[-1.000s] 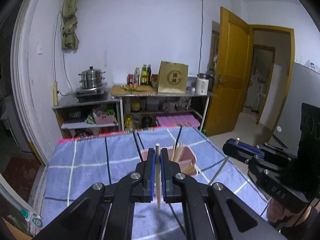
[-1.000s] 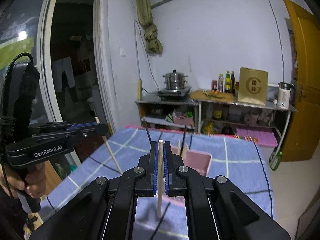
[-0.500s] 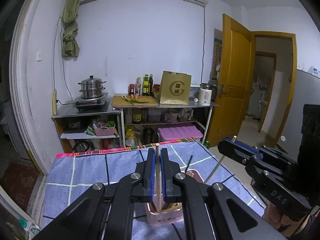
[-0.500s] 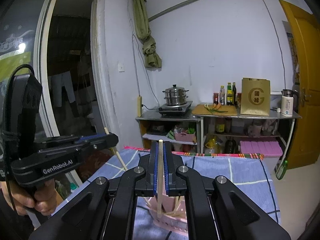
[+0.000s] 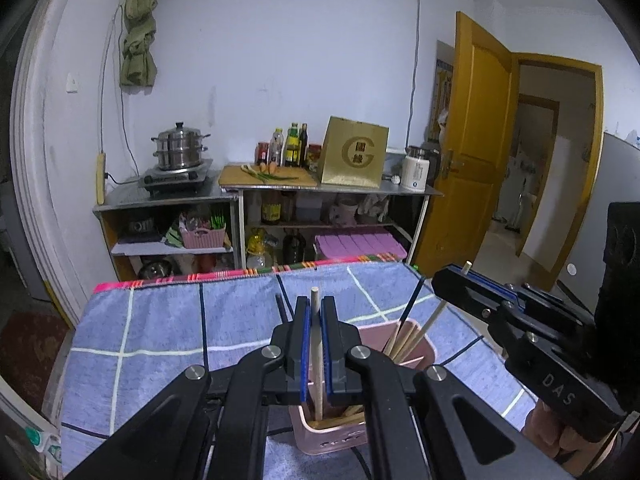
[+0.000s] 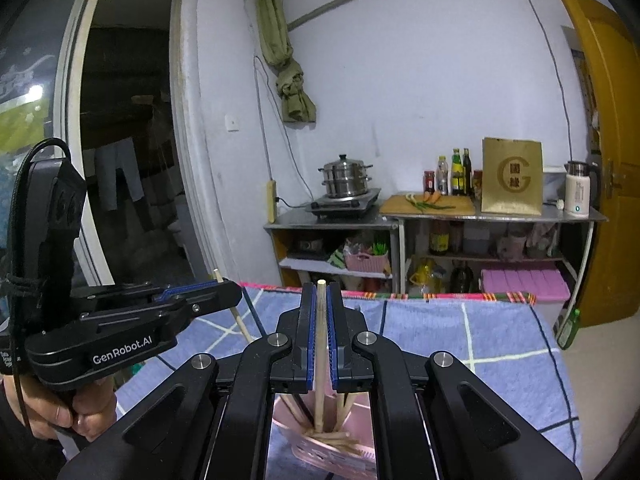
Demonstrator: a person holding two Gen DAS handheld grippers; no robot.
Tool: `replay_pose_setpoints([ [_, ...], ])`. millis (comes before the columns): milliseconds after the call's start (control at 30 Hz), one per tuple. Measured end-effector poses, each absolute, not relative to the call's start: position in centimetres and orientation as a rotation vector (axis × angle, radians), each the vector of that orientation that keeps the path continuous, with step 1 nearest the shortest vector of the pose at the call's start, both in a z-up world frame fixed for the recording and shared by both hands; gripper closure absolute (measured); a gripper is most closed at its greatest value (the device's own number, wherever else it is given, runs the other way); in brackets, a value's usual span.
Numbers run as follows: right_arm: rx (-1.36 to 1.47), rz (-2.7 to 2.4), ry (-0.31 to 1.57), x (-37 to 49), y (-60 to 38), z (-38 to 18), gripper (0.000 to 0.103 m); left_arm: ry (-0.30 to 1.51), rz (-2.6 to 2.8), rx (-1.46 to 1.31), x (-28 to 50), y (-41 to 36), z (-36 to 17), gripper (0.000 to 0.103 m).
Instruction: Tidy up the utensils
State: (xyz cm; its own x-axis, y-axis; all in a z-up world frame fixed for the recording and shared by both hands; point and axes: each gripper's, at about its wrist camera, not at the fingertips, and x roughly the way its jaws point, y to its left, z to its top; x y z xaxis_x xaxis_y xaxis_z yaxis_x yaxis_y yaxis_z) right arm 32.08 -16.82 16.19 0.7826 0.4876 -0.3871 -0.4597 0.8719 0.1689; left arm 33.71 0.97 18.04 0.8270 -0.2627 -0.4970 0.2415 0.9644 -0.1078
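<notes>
left gripper [image 5: 315,344] pinching chopstick [image 5: 316,360], over pink holder [image 5: 332,432] (upright)

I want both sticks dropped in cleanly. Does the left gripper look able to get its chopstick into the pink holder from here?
Probably yes. The left gripper holds its chopstick upright, its lower end already at the pink holder opening; nothing blocks it, and the right gripper is off to the side.

Dim, bluish indoor light, soft shadows; strong fisheye bending with black vignetted corners; the dark open doorway [image 6: 124,152] is murky
</notes>
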Motion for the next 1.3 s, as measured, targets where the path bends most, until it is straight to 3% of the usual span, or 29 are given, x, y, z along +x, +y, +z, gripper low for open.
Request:
replay_pose_setpoints([
  [500, 0.020, 0.530, 0.544, 32.6, -16.1, 12.9, 0.098, 0.612, -0.268, -0.039, 34.3, 0.9, 13.9, 0.098],
  [667, 0.035, 0.525, 0.540, 32.0, -16.7, 13.3, 0.090, 0.615, -0.275, -0.044, 33.8, 1.0, 14.0, 0.098],
  [933, 0.050, 0.511, 0.508, 29.9, -18.3, 14.8, 0.084, 0.588, -0.278, -0.053, 31.2, 1.2, 14.8, 0.081],
  [1300, 0.051, 0.502, 0.486, 24.8, -20.1, 15.6, 0.080, 0.550, -0.271, -0.070, 24.2, 1.5, 14.9, 0.076],
])
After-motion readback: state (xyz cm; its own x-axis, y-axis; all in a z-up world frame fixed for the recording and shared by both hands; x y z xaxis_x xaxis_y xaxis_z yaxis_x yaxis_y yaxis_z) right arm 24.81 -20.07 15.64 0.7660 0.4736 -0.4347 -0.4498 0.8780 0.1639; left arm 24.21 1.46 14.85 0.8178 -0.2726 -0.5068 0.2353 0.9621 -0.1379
